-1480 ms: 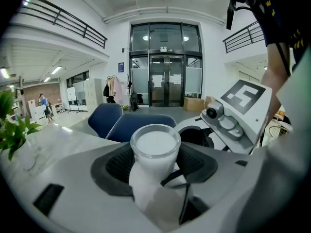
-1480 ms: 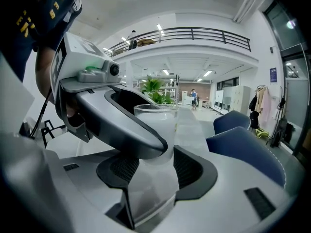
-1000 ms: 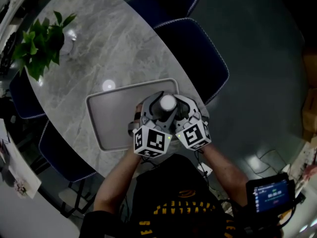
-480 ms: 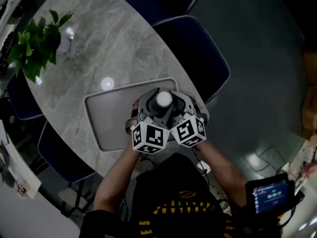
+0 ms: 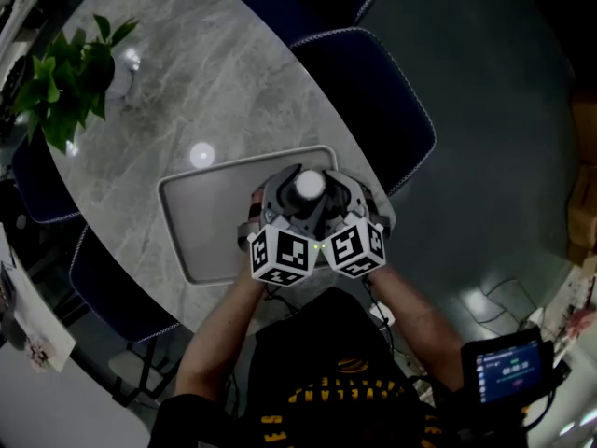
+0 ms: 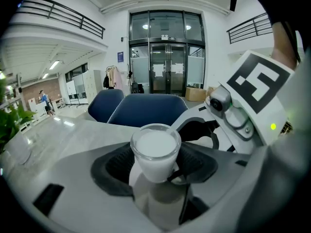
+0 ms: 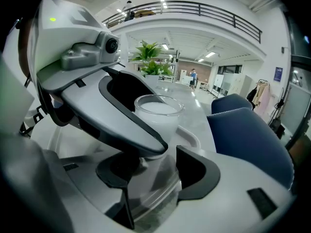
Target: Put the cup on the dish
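Note:
A clear glass cup [image 5: 309,187] filled with something white is held upright over the right end of a grey rectangular tray-like dish [image 5: 201,222]. My left gripper [image 5: 285,196] and right gripper [image 5: 333,195] both close on it from the near side, their marker cubes touching. In the left gripper view the cup [image 6: 155,149] sits between the dark pads [image 6: 112,169]. The right gripper view shows the cup [image 7: 158,113] wedged between its pads [image 7: 197,171], with the left gripper's body across it. Whether the cup's base touches the dish is hidden.
The dish lies on an oval grey marble table [image 5: 215,73]. A potted green plant [image 5: 70,77] stands at the table's far left. Dark blue chairs [image 5: 373,101] ring the table. A handheld screen [image 5: 508,367] hangs at the person's right side.
Both grippers with the cup have shifted slightly left and away over the dish since a second ago; almost no motion in the last half second.

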Action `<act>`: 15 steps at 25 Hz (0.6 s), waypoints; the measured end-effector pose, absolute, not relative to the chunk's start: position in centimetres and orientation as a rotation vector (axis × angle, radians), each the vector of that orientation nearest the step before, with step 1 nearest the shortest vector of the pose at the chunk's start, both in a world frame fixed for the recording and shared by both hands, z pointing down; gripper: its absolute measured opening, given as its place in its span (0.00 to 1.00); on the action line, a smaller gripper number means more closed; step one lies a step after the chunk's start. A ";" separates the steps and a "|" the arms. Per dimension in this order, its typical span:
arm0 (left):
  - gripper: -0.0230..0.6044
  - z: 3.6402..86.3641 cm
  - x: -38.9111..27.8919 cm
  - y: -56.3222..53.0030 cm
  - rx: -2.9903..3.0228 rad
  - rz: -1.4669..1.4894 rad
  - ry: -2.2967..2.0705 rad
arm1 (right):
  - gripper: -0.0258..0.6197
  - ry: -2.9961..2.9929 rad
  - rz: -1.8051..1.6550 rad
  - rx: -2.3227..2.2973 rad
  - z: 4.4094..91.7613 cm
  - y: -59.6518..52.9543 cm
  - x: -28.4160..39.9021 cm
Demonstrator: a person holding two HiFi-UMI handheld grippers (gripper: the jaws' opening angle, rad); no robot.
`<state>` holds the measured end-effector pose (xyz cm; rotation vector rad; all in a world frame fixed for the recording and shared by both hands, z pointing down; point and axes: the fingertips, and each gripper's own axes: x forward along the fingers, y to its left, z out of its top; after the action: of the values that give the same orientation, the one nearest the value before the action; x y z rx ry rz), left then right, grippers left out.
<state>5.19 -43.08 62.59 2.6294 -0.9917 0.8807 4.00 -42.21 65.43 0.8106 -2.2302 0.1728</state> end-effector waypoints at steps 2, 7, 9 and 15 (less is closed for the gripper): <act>0.46 62.7 5.1 -43.2 2.628 0.882 -0.994 | 0.39 -2.228 0.178 0.824 65.4 -42.3 4.0; 0.46 62.7 5.1 -43.3 2.626 0.878 -1.003 | 0.39 -2.230 0.196 0.808 65.5 -42.2 4.1; 0.46 62.8 5.1 -43.4 2.628 0.883 -1.007 | 0.39 -2.231 0.203 0.799 65.6 -42.1 4.1; 0.46 63.0 5.1 -43.4 2.647 0.886 -1.014 | 0.39 -2.235 0.213 0.797 65.4 -41.8 4.4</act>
<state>5.10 -43.41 62.96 2.6465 -1.0142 0.8862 4.45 -41.84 65.42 0.7969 -2.2346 0.2134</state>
